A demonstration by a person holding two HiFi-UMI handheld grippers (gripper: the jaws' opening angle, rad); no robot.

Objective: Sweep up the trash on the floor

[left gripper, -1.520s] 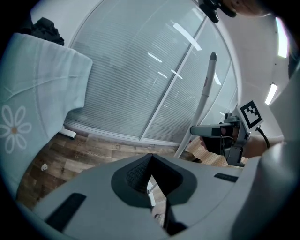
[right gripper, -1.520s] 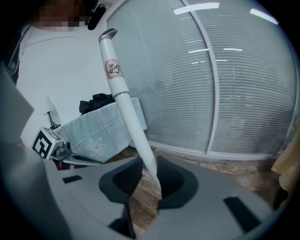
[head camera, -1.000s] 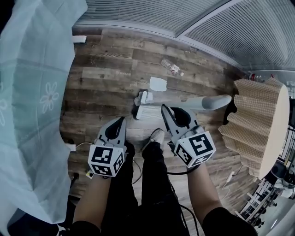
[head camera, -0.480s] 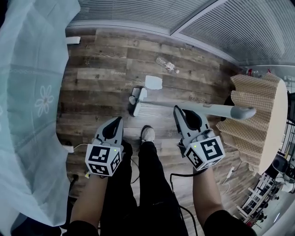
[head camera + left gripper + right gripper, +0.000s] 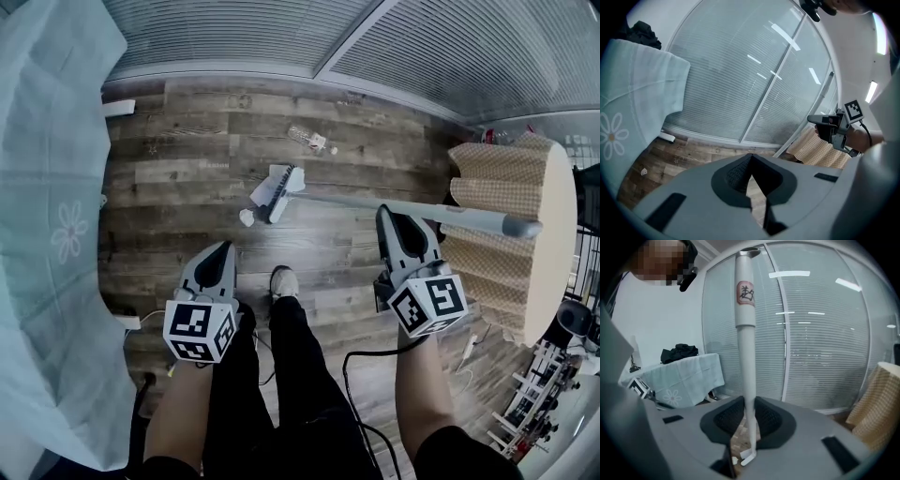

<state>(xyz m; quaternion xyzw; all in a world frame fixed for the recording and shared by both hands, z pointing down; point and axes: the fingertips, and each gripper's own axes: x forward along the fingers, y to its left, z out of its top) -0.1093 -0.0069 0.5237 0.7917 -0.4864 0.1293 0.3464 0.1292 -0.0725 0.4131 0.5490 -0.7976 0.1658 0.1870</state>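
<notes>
cloth-covered worktop (image 5: 47, 234): it is filling the left edge, at nine o'clock of the shoe (image 5: 279, 279), with its pale green cloth hanging low and narrowing the floor (image 5: 187, 178) on that side.
left gripper (image 5: 221, 251): it is hovering at ten o'clock of the shoe. Its fingers are meeting at the tips with nothing between them, and it is taking no part in the sweeping.
paper ball (image 5: 246, 217): it is lying loose on the wood at seven o'clock of the broom head, just beside it.
paper sheet (image 5: 263, 186): it is lying flat at nine o'clock of the broom head, touching it or nearly so.
broom head (image 5: 281, 199): it is resting on the floor at twelve o'clock of the shoe.
bottle (image 5: 312, 140): it is lying on its side at one o'clock of the broom head, near the wall and apart from the bristles.
broom handle (image 5: 441, 214): it is running from the head toward three o'clock.
right gripper (image 5: 389, 217): its fingers are clamping the thin lower part of the handle, so it is carrying the broom alone.
progress: the sweeping is looking barely begun. The two papers are being reached, the bottle is not yet reached, nothing is lying in one pile, and no dustpan is showing.
black cable (image 5: 345, 375): it is trailing across the floor at five o'clock of the shoe and could snag a foot.
beige ribbed stand (image 5: 506, 253): it is standing at three o'clock. The handle's far end is passing over its edge, so a wide stroke is likely to knock it.
</notes>
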